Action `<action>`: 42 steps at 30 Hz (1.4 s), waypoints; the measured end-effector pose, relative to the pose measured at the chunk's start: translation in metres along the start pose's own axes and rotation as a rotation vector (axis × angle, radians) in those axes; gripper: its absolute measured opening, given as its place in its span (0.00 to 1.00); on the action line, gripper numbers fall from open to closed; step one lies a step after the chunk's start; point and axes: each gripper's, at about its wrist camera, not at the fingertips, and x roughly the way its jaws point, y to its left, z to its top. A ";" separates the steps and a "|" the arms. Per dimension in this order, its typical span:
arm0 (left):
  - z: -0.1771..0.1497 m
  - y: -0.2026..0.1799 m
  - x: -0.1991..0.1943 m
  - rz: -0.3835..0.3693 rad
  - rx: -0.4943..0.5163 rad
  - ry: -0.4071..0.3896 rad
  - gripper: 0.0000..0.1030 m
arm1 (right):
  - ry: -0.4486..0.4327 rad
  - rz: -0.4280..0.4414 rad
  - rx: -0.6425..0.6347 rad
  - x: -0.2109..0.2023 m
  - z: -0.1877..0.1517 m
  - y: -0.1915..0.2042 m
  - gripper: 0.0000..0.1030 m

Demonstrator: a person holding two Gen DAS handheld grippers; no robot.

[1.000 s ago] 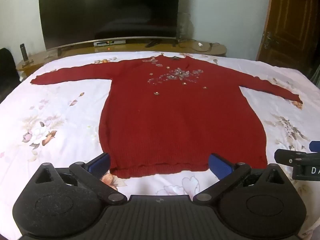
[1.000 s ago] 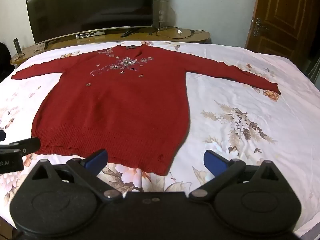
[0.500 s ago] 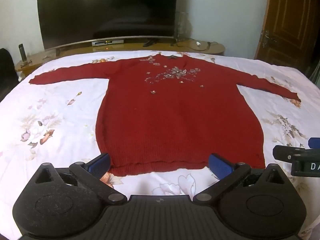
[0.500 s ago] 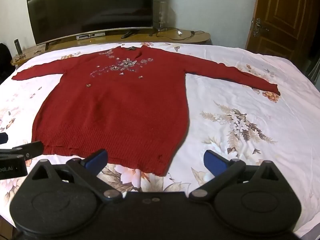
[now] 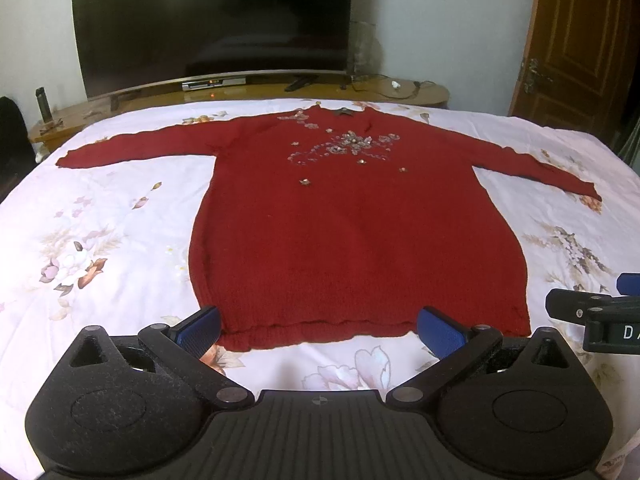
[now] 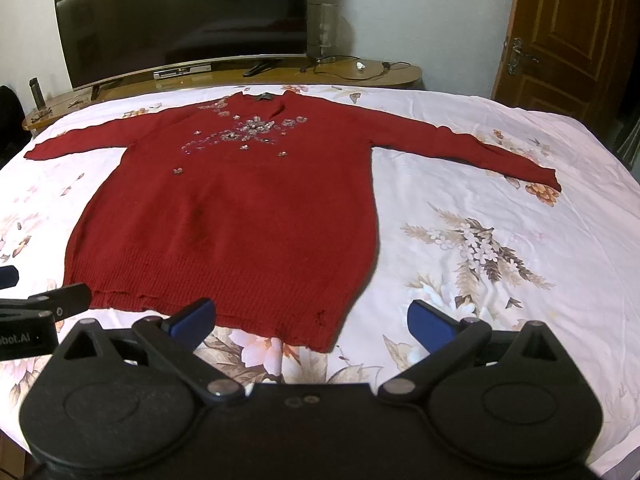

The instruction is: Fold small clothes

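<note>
A: Where's the red sweater (image 5: 356, 236)?
B: Flat mid-frame on the floral bedsheet (image 5: 100, 240), sleeves spread, hem lowest.
A: Grippers?
B: Left gripper (image 5: 320, 326) and right gripper (image 6: 312, 318) gape empty at the hem; bare sheet lies on both sides.

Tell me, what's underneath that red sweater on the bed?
The red sweater lies flat on a white floral bedsheet, which shows all around it. Whatever lies beneath the sheet, or directly under the knit, is covered and cannot be seen.
</note>
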 end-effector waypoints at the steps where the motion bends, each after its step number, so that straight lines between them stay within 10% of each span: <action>1: 0.000 0.000 0.000 0.001 0.000 0.000 1.00 | 0.001 0.001 0.000 0.000 0.000 0.000 0.99; 42: 0.001 0.000 0.001 -0.005 0.009 -0.009 1.00 | 0.001 0.003 0.001 0.000 0.000 0.003 0.99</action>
